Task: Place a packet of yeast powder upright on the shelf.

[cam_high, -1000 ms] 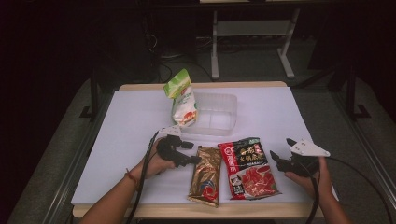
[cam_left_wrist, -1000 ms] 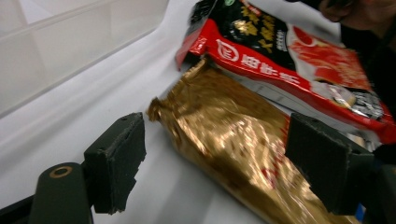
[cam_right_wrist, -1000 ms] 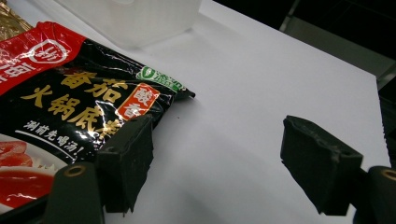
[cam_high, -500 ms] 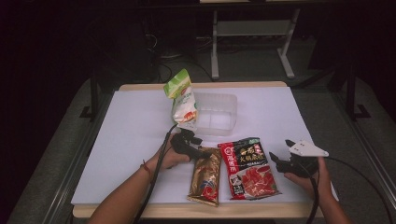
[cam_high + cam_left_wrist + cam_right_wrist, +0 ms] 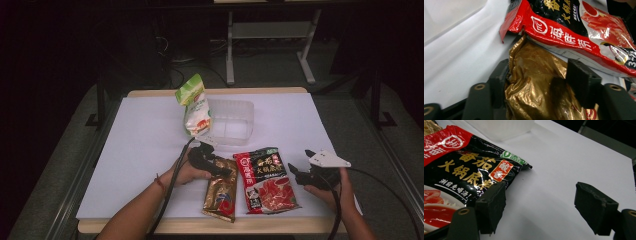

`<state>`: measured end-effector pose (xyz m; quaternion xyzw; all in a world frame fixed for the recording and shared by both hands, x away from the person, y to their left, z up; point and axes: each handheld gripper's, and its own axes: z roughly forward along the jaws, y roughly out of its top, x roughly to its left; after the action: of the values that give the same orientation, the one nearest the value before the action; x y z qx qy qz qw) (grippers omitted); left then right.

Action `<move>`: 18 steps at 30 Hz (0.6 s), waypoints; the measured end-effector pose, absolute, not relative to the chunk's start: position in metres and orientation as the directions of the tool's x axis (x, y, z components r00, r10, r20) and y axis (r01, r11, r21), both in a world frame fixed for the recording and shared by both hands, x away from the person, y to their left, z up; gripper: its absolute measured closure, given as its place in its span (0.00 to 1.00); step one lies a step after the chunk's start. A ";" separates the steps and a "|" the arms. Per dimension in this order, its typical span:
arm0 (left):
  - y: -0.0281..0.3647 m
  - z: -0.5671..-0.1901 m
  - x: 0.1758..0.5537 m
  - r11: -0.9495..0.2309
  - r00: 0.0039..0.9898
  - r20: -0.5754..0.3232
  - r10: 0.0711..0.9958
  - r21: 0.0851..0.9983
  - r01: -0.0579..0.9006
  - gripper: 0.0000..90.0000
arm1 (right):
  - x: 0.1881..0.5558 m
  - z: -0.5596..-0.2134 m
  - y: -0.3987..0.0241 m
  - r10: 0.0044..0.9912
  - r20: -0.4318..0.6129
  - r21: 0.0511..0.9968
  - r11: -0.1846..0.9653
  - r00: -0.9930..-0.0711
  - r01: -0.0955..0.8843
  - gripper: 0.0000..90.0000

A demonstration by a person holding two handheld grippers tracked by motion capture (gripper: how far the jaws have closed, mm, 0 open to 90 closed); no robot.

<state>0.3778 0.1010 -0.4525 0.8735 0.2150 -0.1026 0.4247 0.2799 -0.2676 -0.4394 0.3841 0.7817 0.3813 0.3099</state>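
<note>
So far the work looks barely begun — nothing lies in the clear plastic tub (image 5: 230,121) yet, and the job appears to be gathering the packets on the table (image 5: 140,150). Nearest the person, the gold packet (image 5: 220,194) lies flat by the front edge, its top end between the jaws of the left gripper (image 5: 220,170). In the left gripper view those jaws have just been closing: the one at the view's left presses into the crinkled foil (image 5: 534,75), the other sits over it, though I cannot tell whether that pad bears down yet, so the pinch is forming rather than surely made. Just beside it, the red-and-black packet (image 5: 265,179) lies flat, one edge overlapping the gold one. The right gripper (image 5: 299,171) waits off that packet's right side, jaws spread with only bare table between them — one jaw close to the packet's edge (image 5: 474,177). Farther back, the green-and-white pouch (image 5: 193,106) leans upright against the tub's left wall. Lifting and placing, I judge, remain.
</note>
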 end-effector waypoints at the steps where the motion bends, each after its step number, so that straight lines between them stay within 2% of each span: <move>1: 0.102 -0.452 0.378 -0.538 0.883 -0.364 0.296 0.700 0.469 0.52 | 0.280 -0.440 -0.268 0.837 -0.189 0.833 0.414 -0.514 0.367 0.27; 6: 0.103 -0.449 0.377 -0.531 0.890 -0.334 0.311 0.715 0.454 0.72 | 0.280 -0.441 -0.267 0.836 -0.187 0.830 0.415 -0.516 0.372 0.27; 8: 0.105 -0.448 0.377 -0.519 0.890 -0.328 0.318 0.725 0.453 0.84 | 0.281 -0.441 -0.267 0.836 -0.187 0.830 0.416 -0.516 0.373 0.27; 11: 0.107 -0.447 0.376 -0.506 0.891 -0.319 0.323 0.738 0.448 0.93 | 0.281 -0.441 -0.267 0.833 -0.192 0.828 0.421 -0.518 0.370 0.27; 18: 0.114 -0.433 0.370 -0.464 0.897 -0.271 0.350 0.782 0.417 0.95 | 0.280 -0.439 -0.268 0.833 -0.198 0.832 0.421 -0.516 0.360 0.27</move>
<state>0.3697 0.1139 -0.4332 0.8547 0.2243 -0.0359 0.4668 0.2803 -0.2680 -0.4392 0.3810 0.7834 0.3799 0.3112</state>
